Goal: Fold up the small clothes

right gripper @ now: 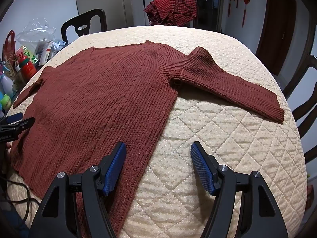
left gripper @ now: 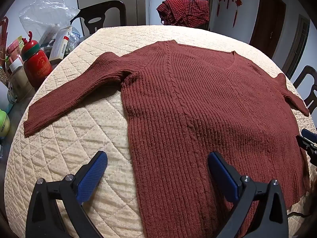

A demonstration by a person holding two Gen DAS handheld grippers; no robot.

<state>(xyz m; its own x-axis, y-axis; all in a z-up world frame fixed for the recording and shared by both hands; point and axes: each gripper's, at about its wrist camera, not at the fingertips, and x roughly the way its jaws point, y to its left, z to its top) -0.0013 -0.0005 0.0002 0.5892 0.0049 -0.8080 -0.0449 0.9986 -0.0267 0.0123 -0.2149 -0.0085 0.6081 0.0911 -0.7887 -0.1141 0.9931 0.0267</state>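
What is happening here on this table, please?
A person holds two grippers above a brown knit sweater that lies flat on a quilted cream cover, both sleeves spread out. The left gripper and right gripper are open and hold nothing. No fold is made yet.

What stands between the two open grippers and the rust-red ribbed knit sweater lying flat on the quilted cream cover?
Nothing visible. The left gripper and right gripper hang open over the rust-red ribbed knit sweater, whose sleeves lie unobstructed on the quilted cream cover.
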